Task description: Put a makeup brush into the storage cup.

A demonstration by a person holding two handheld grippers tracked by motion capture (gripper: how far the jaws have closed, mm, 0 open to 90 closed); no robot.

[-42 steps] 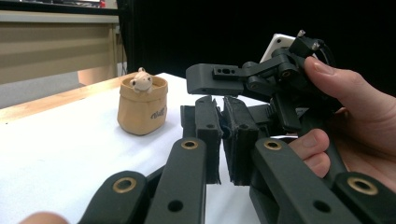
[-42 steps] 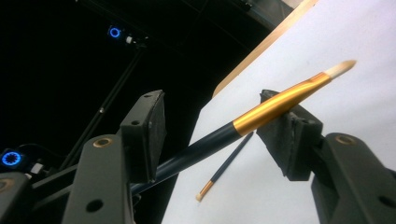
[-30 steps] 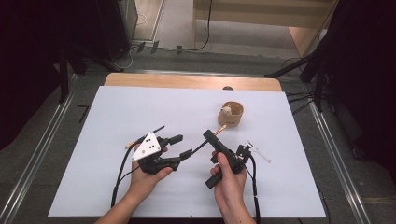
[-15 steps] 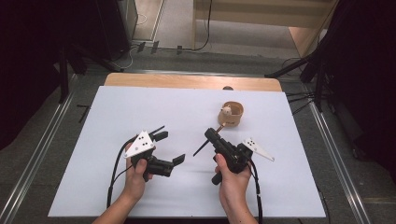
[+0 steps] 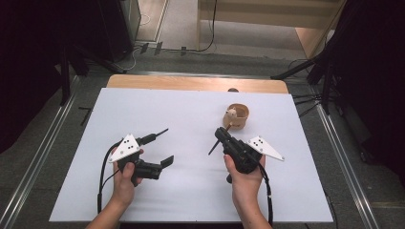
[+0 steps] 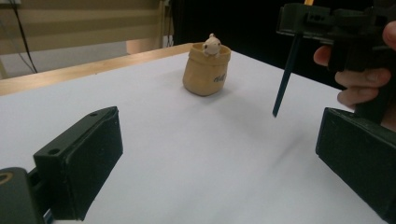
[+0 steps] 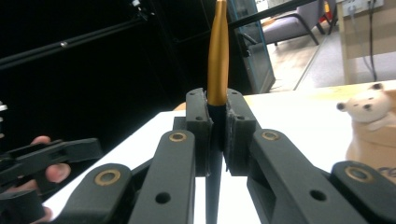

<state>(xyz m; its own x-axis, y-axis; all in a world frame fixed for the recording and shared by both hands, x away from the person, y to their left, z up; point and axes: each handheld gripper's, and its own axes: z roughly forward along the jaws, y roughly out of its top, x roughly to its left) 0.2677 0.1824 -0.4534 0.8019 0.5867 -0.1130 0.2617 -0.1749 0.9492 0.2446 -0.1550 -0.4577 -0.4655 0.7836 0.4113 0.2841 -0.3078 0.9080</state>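
Black pen [image 5: 215, 144] pinched in right gripper [image 5: 220, 135], near table's middle; left gripper [image 5: 162, 147] wide, empty. Could swivel, miss holder [image 5: 237, 116] toward far edge.

The left hand-held gripper [image 5: 160, 146] has just been opening its jaws, nothing between them; well apart, the right hand-held gripper [image 5: 219, 134] has jaws clamped tight.

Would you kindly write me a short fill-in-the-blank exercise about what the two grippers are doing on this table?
1. The right gripper is shut on a slim ____ with a golden end.
2. The left gripper has its jaws ____, with nothing between them.
3. A small bear figure peeks out of the tan ____.
4. The table has a ____ top.

Missing words: pen; open; pot; white
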